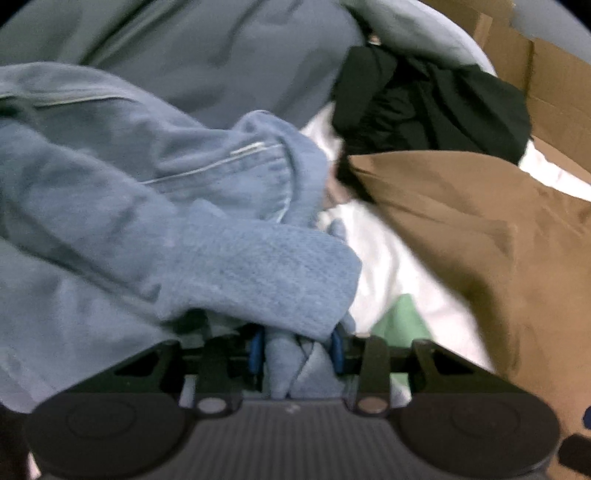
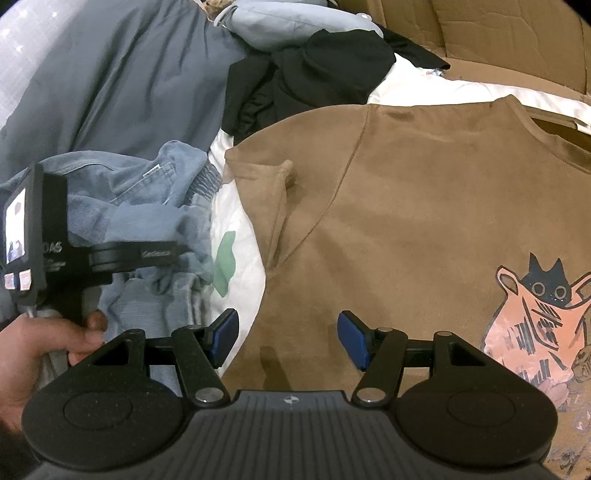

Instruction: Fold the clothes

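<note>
Bunching up between the blue pads of the left gripper [image 1: 297,352], low in the middle of the left wrist view, is a fold of the light blue denim garment [image 1: 155,206]. The jaws are standing narrow with the cloth filling the gap, and the pads are pressing on it from both sides, so this gripper is pinching the denim. The rest of the garment is spreading over the left half of that view, crumpled, its pale stitching showing near the centre.

In the right wrist view the right gripper [image 2: 288,339] is hanging with its jaws spread wide and nothing between the pads. It is sitting over the lower left edge of a brown sweatshirt [image 2: 388,221], which is lying flat across the right half of the frame with a printed cartoon figure at the lower right. Whether the pads are touching the cloth is not clear. At the left edge of that view a hand [image 2: 44,354] is gripping the handle of the left gripper, with the denim heaped just beside it.

Everything is resting on a white sheet [image 2: 243,258] bearing a green patch. A black garment [image 2: 314,77] is lying crumpled at the upper middle, a grey-blue cloth [image 2: 122,85] is filling the upper left, and brown cardboard [image 2: 498,33] is running along the upper right.
</note>
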Available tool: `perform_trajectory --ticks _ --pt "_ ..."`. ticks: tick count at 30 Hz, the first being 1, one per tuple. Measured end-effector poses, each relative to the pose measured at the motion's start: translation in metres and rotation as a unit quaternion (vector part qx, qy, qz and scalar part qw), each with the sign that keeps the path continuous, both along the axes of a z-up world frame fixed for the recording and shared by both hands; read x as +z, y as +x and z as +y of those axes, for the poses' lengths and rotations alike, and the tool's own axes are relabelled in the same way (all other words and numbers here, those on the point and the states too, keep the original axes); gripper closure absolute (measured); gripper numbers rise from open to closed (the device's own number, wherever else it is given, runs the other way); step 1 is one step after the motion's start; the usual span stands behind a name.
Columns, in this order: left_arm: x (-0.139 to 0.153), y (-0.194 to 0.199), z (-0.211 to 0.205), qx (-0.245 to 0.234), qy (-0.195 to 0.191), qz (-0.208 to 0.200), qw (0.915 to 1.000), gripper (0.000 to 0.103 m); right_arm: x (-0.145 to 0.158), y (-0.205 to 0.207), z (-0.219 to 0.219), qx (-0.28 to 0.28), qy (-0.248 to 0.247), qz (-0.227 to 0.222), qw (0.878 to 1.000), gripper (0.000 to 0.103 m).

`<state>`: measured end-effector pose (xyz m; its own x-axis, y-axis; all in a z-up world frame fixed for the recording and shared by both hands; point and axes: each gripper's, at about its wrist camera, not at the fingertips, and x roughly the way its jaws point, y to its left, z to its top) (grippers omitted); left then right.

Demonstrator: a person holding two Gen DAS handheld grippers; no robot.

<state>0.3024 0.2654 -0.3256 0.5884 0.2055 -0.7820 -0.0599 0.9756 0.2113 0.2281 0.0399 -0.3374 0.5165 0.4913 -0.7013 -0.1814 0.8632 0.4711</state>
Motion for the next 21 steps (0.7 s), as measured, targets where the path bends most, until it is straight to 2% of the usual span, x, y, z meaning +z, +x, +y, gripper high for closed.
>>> perform_trajectory --ticks 6,9,13,16,21 --pt "0.009 -0.008 0.025 0.018 0.023 -0.01 0.9995 0.062 0.001 0.002 -0.001 0.004 -0.002 -0.003 1.0 0.037" --pt "-0.003 -0.007 0.024 0.002 0.039 -0.017 0.9991 0.059 0.001 0.003 -0.001 0.002 0.0 -0.003 1.0 0.037" --pt "-0.017 -0.009 0.009 -0.019 0.065 -0.032 0.9972 0.049 -0.002 0.003 0.002 -0.001 0.003 0.003 1.0 0.037" --pt "-0.018 -0.017 0.01 -0.028 0.056 -0.046 0.997 0.045 -0.001 0.001 0.006 0.004 0.003 0.003 1.0 0.037" --pt "-0.003 -0.029 0.011 -0.045 0.026 -0.038 0.9979 0.044 0.0 -0.001 0.01 0.013 0.0 0.0 1.0 0.037"
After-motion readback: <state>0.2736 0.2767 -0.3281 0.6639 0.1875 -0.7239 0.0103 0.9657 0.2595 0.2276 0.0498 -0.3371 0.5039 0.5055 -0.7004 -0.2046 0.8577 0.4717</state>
